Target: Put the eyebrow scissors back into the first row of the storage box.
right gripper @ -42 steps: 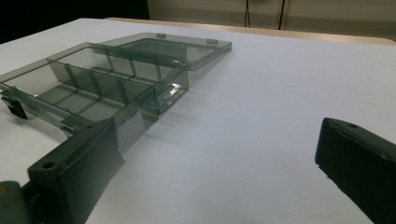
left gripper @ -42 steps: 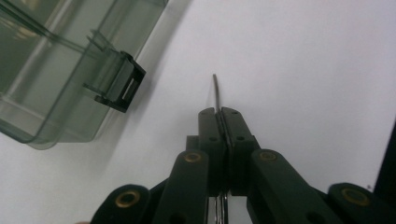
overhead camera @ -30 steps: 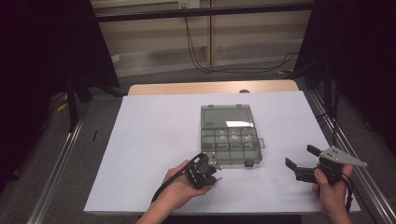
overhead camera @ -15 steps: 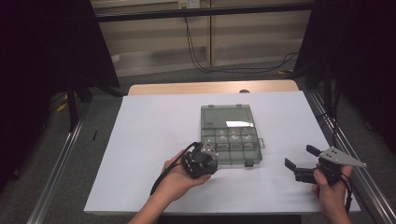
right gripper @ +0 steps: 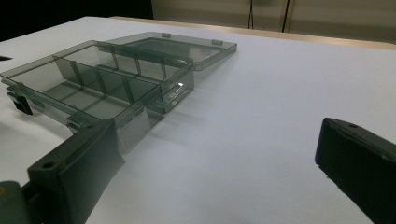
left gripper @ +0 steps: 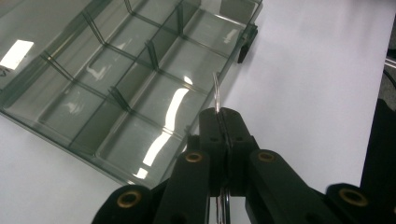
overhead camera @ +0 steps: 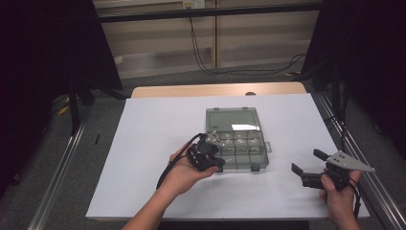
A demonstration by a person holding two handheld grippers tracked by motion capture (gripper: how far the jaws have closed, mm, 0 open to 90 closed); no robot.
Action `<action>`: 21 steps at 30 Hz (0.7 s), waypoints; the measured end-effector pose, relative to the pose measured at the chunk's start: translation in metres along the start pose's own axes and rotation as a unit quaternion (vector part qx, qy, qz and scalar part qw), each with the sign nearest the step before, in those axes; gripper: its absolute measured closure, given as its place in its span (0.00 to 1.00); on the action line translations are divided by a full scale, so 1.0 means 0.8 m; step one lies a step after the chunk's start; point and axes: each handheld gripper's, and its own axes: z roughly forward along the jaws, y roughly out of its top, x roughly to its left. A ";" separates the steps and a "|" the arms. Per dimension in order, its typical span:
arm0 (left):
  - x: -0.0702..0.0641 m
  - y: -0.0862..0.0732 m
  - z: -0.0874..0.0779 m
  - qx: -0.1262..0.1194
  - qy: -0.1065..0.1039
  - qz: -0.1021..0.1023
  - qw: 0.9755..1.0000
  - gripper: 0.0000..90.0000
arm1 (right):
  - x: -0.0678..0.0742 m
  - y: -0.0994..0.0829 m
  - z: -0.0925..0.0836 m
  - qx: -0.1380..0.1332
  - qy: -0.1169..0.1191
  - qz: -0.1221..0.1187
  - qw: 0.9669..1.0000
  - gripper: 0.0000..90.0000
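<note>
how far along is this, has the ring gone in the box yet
Done: the box lies open, lid folded back. In hand: the left gripper is shut on a thin metal ring, held above the compartments near the box's edge. Left: dropping it in; the compartments look empty. The right gripper waits open on the table.

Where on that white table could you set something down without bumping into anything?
The white sheet is bare left of the compartment box, and bare again between the box and the right gripper. It is crowded at the box's near left corner, where the left gripper holds a thin metal ring.
</note>
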 end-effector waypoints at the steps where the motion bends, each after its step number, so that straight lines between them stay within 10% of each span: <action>1: 0.001 0.002 -0.001 0.000 0.001 0.001 1.000 0.99 | 0.000 0.000 0.000 0.001 0.000 0.001 1.000 0.00; 21: 0.017 0.031 0.000 -0.012 0.010 -0.001 1.000 0.99 | 0.001 -0.001 0.000 0.001 0.001 -0.001 1.000 0.00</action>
